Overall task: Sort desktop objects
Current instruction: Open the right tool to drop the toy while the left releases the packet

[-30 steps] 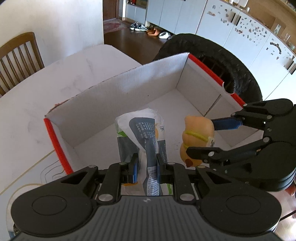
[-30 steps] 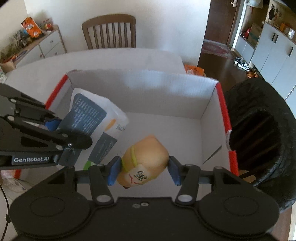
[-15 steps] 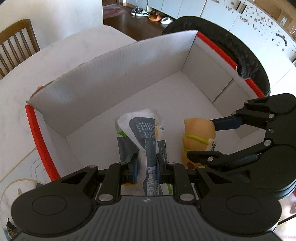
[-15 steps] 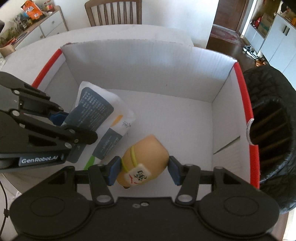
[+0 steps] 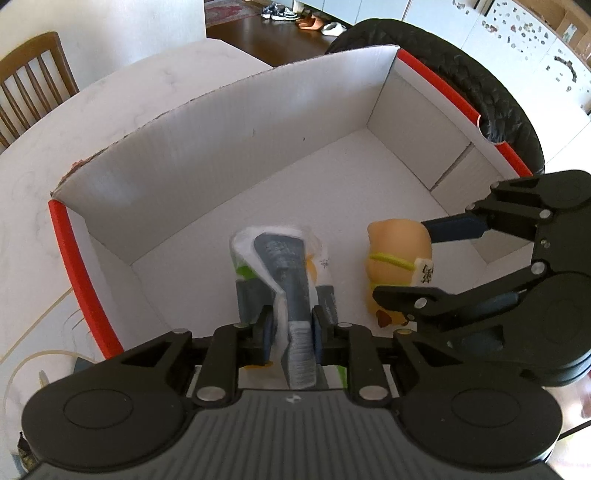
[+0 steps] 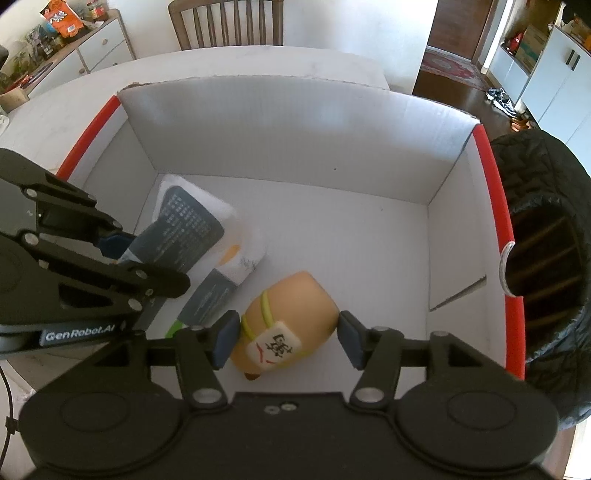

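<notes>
A white cardboard box (image 5: 221,147) with red-taped side rims lies under both grippers. My left gripper (image 5: 291,325) points steeply down into it. Its pads still touch a white and grey-blue packet (image 5: 280,258) between them while the jaws are opening. In the right wrist view the packet (image 6: 192,225) slants down to the box floor at the left, beside the left gripper (image 6: 151,258). My right gripper (image 6: 286,336) has a soft tan toy (image 6: 295,299) with a yellow band and a white tag between its blue pads. Those jaws are opening too, with the pads still at the toy's sides.
A black woven bin (image 6: 546,258) stands right against the box's right wall. The box sits on a white table (image 5: 110,92) with a wooden chair (image 6: 225,22) behind it. A sideboard with snack bags (image 6: 74,48) is at the far left.
Both grippers have sunk lower into the box, whose walls now fill more of each view. The packet's far end has come down to the floor. Both pairs of jaws stand slightly wider.
</notes>
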{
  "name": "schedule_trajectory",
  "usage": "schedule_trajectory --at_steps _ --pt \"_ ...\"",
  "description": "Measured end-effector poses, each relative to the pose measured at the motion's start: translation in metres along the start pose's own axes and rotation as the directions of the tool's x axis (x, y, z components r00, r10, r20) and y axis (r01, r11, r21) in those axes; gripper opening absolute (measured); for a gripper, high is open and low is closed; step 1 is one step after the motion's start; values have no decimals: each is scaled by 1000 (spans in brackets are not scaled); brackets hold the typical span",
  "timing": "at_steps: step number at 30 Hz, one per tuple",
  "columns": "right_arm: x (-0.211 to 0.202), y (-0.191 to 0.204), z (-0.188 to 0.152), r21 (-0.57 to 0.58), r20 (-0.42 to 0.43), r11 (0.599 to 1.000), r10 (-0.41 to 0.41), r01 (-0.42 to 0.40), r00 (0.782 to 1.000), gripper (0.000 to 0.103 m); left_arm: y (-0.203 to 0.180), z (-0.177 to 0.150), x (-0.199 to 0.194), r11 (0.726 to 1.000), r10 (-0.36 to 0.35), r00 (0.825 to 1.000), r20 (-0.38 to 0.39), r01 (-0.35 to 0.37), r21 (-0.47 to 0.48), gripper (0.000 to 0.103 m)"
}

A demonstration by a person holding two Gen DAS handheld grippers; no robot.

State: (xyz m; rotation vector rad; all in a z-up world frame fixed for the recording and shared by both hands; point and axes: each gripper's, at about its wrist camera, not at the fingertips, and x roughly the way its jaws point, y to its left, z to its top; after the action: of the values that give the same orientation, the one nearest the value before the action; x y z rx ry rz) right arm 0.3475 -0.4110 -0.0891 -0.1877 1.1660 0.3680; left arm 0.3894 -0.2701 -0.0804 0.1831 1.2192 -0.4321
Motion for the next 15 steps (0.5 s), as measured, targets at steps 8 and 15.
schedule_trajectory --at_steps 8,15 --pt "-16 -3 0 1 40 1000 11 -11 999 68 2 -2 -13 1000 -11 999 44 11 -10 32" --pt "-40 -11 -9 -4 76 999 36 -35 996 72 5 -6 -39 1000 -9 993 118 10 -10 61"
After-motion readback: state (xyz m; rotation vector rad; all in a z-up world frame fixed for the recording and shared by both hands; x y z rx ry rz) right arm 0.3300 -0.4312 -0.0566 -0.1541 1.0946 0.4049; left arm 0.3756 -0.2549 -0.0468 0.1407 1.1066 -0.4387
